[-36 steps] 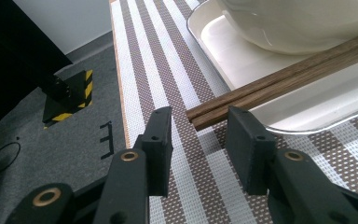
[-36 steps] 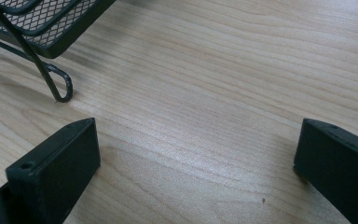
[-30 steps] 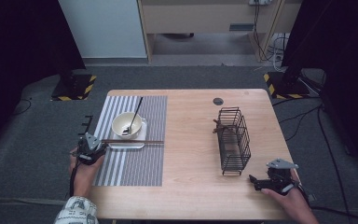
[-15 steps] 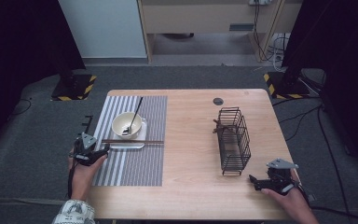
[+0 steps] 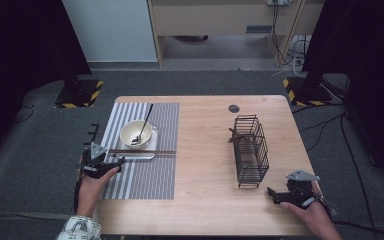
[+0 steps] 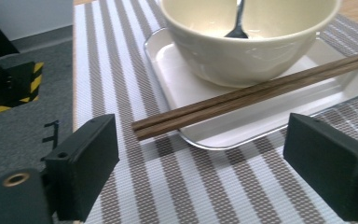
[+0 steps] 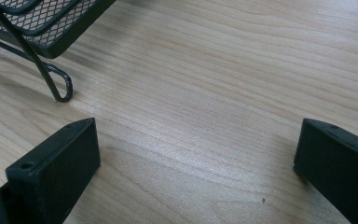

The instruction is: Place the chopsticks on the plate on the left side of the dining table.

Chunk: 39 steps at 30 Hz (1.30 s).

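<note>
- Where the striped placemat [image 5: 145, 150] covers the left part of the wooden table [image 5: 205, 150], the left gripper [image 5: 111, 163] is held over the mat's near-left area, just short of the chopsticks [image 5: 142, 151]; its jaws are spread wide and nothing is held between them.
- Seen in the left gripper view, the chopsticks [image 6: 256, 91] are laid as a pair across the front rim of a white tray [image 6: 279, 116], with their near ends jutting past the tray's edge over the mat [image 6: 191, 186]; these ends are seen between the two jaws, a little ahead of them, untouched.
- A cream bowl [image 5: 136, 133] is set on the tray behind the chopsticks; a spoon [image 5: 144, 124] is leaned inside it.
- The right gripper [image 5: 274, 195] is rested low at the near-right part of the table, jaws wide apart and empty; bare wood is seen between them.
- A black wire basket [image 5: 251, 150] is stood just beyond the right gripper, apart from it.
</note>
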Each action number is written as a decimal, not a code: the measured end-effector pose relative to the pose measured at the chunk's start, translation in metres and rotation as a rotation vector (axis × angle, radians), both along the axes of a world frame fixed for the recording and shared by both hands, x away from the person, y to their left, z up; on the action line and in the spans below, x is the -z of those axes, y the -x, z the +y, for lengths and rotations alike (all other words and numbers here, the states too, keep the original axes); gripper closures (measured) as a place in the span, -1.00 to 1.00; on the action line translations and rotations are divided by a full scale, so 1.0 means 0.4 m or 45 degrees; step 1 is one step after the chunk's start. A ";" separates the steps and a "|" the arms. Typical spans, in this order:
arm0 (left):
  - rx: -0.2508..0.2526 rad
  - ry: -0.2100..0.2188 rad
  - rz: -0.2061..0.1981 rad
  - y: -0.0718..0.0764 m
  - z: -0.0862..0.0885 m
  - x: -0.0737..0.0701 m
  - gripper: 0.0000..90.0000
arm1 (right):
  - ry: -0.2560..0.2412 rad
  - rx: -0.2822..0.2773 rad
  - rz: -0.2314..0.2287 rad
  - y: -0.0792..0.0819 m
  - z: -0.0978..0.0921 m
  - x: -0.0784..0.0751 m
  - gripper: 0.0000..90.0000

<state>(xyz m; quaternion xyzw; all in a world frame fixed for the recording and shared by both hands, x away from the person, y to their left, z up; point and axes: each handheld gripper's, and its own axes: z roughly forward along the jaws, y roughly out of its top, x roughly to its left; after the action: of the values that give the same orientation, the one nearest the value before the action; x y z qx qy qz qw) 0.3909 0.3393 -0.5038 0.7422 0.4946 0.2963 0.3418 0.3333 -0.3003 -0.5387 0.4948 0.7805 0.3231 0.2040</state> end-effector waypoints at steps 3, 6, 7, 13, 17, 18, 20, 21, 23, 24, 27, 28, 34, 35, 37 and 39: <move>0.019 0.012 0.001 0.003 -0.008 -0.004 -0.85 | 0.001 0.000 -0.001 0.000 0.000 0.000 -1.00; 0.041 0.012 0.006 0.006 -0.016 -0.008 -0.88 | 0.001 0.000 -0.001 0.000 0.000 0.000 -1.00; 0.046 0.005 0.004 0.007 -0.019 -0.009 -0.88 | 0.001 0.000 -0.001 0.000 0.000 0.000 -1.00; 0.075 0.011 0.006 0.014 -0.039 -0.018 -0.91 | 0.001 0.000 -0.001 0.000 0.000 0.000 -1.00; 0.099 0.014 0.006 0.016 -0.051 -0.023 -0.92 | 0.000 0.000 0.000 0.000 0.000 0.000 -1.00; 0.104 0.013 0.005 0.017 -0.055 -0.024 -0.92 | 0.000 0.000 0.000 0.000 0.000 0.000 -1.00; 0.112 0.011 0.007 0.018 -0.060 -0.026 -0.92 | 0.000 0.000 0.000 0.000 0.000 0.000 -1.00; 0.112 0.009 0.007 0.018 -0.062 -0.027 -0.92 | 0.000 0.000 0.000 0.000 0.000 0.000 -1.00; 0.115 0.009 0.012 0.019 -0.067 -0.028 -0.92 | 0.000 0.000 0.000 0.000 0.000 0.000 -1.00; 0.120 0.010 0.015 0.019 -0.069 -0.028 -0.92 | 0.000 0.000 0.000 0.000 0.000 0.000 -1.00; 0.138 0.010 0.021 0.019 -0.078 -0.028 -0.92 | 0.001 0.000 -0.001 0.000 0.000 0.000 -1.00; 0.144 0.014 0.022 0.019 -0.084 -0.029 -0.92 | 0.001 0.000 -0.001 0.000 0.000 0.000 -1.00; 0.202 0.012 0.024 0.022 -0.117 -0.034 -0.92 | 0.000 0.000 0.000 0.000 0.000 0.000 -1.00; 0.214 0.008 0.027 0.022 -0.123 -0.035 -0.92 | 0.000 0.000 0.000 0.000 0.000 0.000 -1.00; 0.231 0.004 0.027 0.022 -0.135 -0.036 -0.92 | -0.001 0.002 0.001 0.001 0.000 0.000 -1.00; 0.247 0.004 0.027 0.022 -0.147 -0.037 -0.92 | 0.000 0.003 0.000 0.001 0.000 0.000 -1.00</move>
<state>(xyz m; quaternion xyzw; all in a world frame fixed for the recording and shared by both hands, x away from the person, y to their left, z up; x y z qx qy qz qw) 0.3819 0.2804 -0.4890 0.7890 0.4245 0.2532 0.3650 0.3330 -0.3001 -0.5387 0.4957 0.7799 0.3230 0.2044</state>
